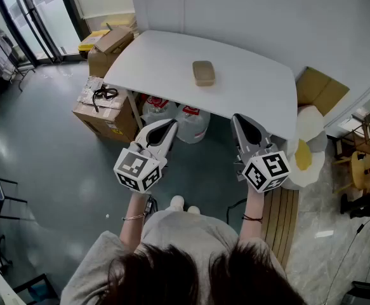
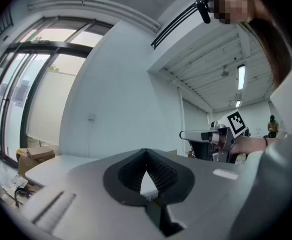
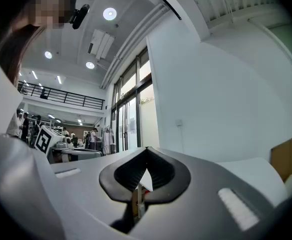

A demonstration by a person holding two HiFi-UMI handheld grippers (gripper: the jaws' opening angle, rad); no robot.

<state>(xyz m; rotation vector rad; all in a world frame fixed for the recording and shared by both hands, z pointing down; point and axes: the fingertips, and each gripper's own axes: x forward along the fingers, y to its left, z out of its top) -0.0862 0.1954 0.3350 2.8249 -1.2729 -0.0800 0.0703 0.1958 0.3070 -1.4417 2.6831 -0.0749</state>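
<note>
Though the tan rounded block point(image 1: 204, 73) lies flat near the middle of the white table point(image 1: 153, 65), both grippers are well apart from it, held off the table's near edge. Left gripper point(image 1: 171, 126): jaws closed tip to tip, only a small teardrop gap behind the tips, nothing in it; it points toward the table's left front corner. Right gripper point(image 1: 240, 121): jaws also pressed together at the tips, nothing between them; it is just short of the table's front edge, right of centre. Each has its marker cube nearest the person's hand.

Under the table, between the two grippers, stand two clear water jugs point(image 1: 191, 121) with red labels. Left of the table is a cardboard box point(image 1: 102, 114) with a black cable point(image 1: 104, 94) on top, and another brown box point(image 1: 112, 45) behind it. Right of the table are a cardboard sheet point(image 1: 321, 89) and a white and yellow item point(image 1: 305, 152), too unclear to name. A slatted wooden bench point(image 1: 280, 218) is by the right arm.
</note>
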